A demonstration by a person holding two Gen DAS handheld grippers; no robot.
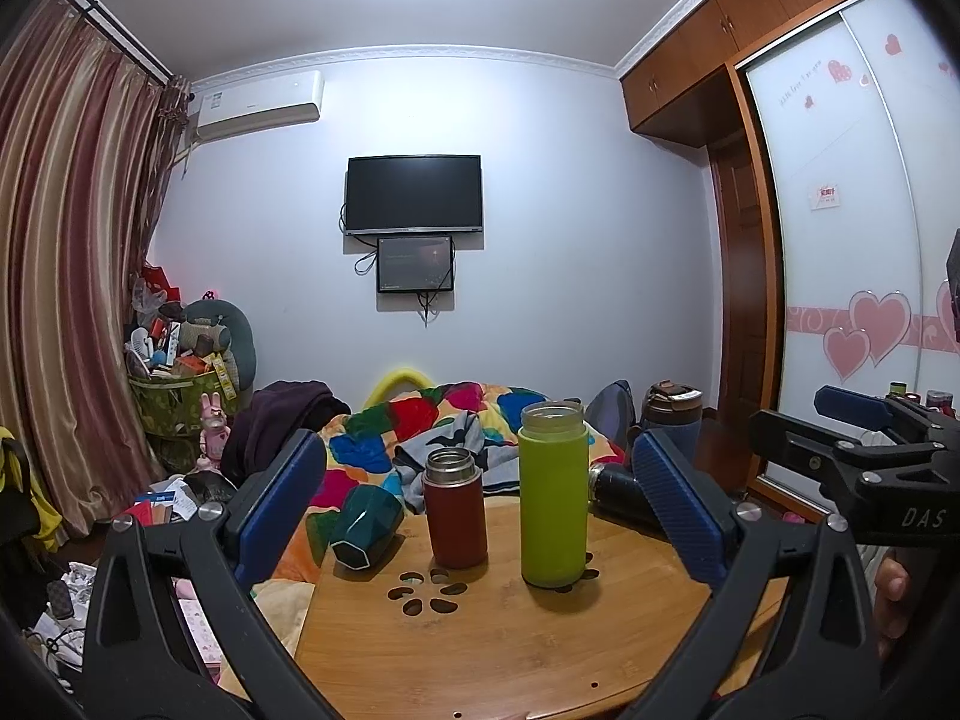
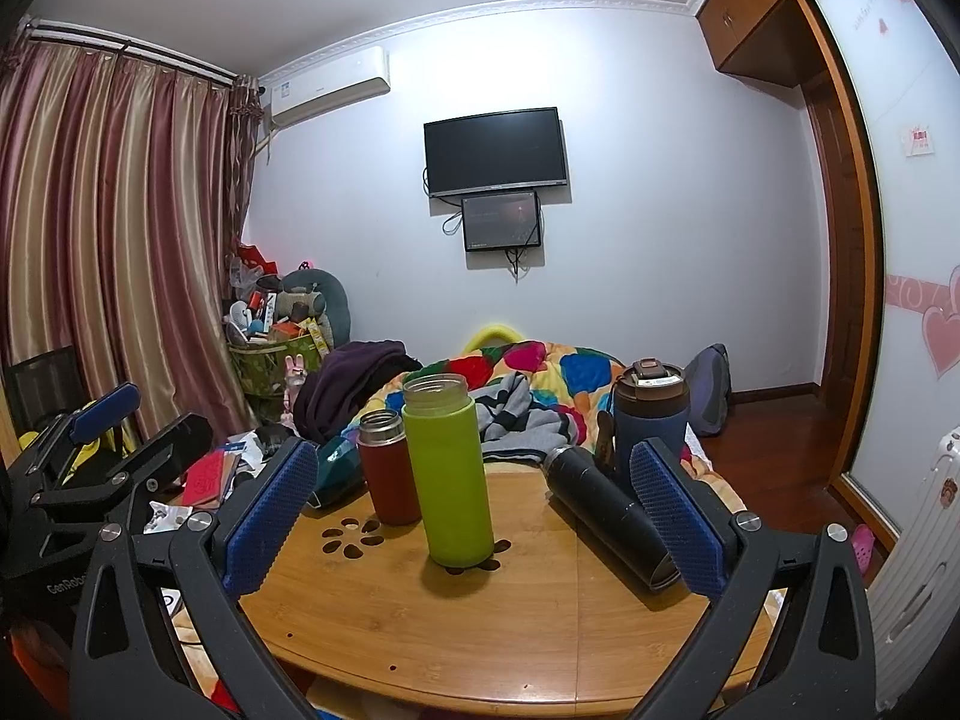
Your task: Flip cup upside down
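A lime green cup [image 1: 553, 495] [image 2: 449, 474] stands upright mid-table, mouth up. A dark red cup [image 1: 454, 508] [image 2: 387, 466] stands upright to its left. A teal faceted cup [image 1: 367, 527] [image 2: 339, 468] lies on its side at the table's far left. A black bottle [image 2: 612, 516] [image 1: 618, 489] lies on its side at the right. My left gripper [image 1: 480, 501] is open and empty, near side of the cups. My right gripper [image 2: 474, 519] is open and empty, also short of them.
The round bamboo table [image 1: 498, 642] [image 2: 480, 618] has flower-shaped cutouts. A navy tumbler with a brown lid [image 2: 651, 411] [image 1: 672, 417] stands at the far right. A bed with a colourful quilt [image 1: 420, 420] lies behind. Clutter covers the floor at left.
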